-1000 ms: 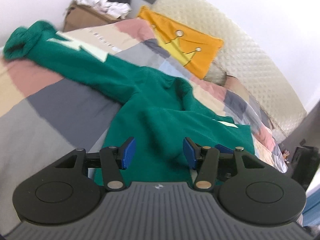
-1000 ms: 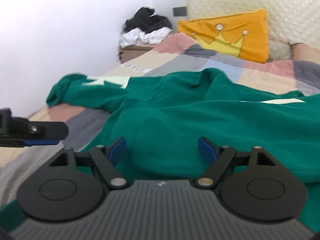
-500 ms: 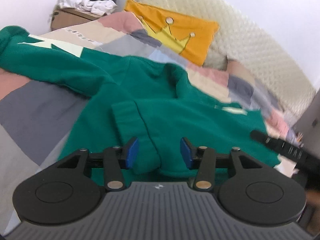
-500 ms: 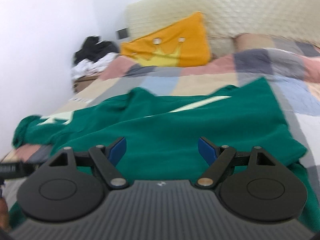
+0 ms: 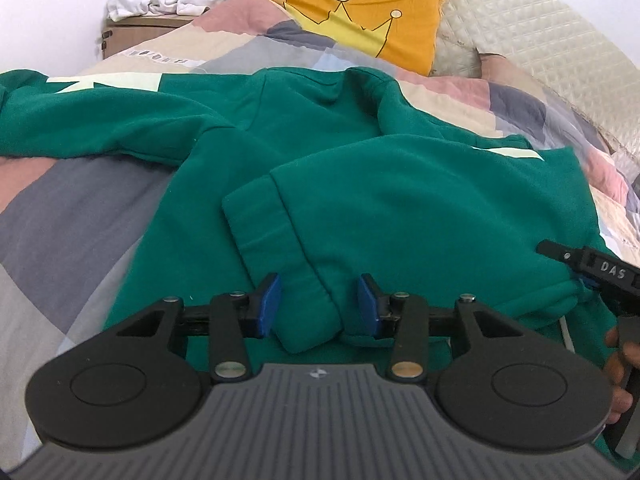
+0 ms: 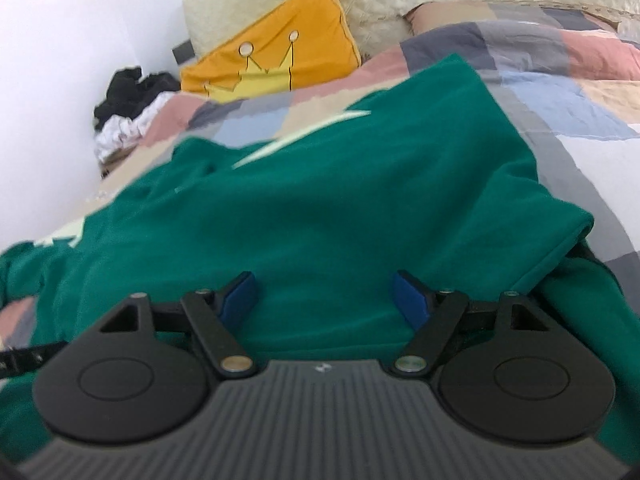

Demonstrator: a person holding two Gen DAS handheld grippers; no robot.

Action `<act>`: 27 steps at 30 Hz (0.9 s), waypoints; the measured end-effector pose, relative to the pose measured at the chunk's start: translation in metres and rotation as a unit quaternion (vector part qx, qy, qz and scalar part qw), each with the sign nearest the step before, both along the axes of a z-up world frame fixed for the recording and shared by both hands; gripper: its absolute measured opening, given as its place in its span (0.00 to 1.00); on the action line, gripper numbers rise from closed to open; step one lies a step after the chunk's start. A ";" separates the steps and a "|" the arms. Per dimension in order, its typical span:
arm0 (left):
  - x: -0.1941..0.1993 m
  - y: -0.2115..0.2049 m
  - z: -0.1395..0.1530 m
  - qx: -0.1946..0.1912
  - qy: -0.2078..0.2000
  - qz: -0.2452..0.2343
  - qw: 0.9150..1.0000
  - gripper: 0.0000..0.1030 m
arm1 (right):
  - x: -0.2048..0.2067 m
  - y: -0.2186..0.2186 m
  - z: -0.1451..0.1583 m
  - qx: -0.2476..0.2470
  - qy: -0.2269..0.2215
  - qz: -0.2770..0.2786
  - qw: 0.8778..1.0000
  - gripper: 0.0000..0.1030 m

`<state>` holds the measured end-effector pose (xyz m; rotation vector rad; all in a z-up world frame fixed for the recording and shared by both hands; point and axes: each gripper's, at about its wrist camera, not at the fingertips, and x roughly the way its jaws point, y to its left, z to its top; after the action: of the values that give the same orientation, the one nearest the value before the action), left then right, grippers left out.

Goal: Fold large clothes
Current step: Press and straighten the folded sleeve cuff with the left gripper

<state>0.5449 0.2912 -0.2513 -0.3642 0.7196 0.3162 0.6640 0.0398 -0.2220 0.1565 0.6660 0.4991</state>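
Green sweatshirt [image 5: 360,200] spread on patchwork bed [image 5: 60,200]; left hand-held gripper [image 5: 318,304] closing, jaws astride its sleeve cuff [image 5: 276,248], untouched; right hand-held gripper [image 6: 324,300] spread above fabric.

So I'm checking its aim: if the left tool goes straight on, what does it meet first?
Probably the green cuff, lying between the open pads of the left tool, though depth is unclear.
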 end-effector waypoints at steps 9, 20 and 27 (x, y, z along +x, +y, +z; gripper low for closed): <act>-0.016 0.000 0.021 -0.009 -0.025 0.006 1.000 0.48 | -0.019 -0.012 0.026 0.000 -0.023 -0.004 1.000 0.75; -0.088 -0.032 0.078 -0.007 -0.093 0.001 0.996 0.48 | -0.101 -0.025 0.079 0.011 -0.067 0.004 0.998 0.75; -0.138 -0.074 0.114 0.018 -0.121 -0.049 0.991 0.48 | -0.173 -0.033 0.102 -0.006 -0.108 0.006 0.994 0.75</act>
<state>0.4070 0.2176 -0.1369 -0.3252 0.4904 0.1882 0.4910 0.0067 -0.1199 0.0861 0.4585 0.5153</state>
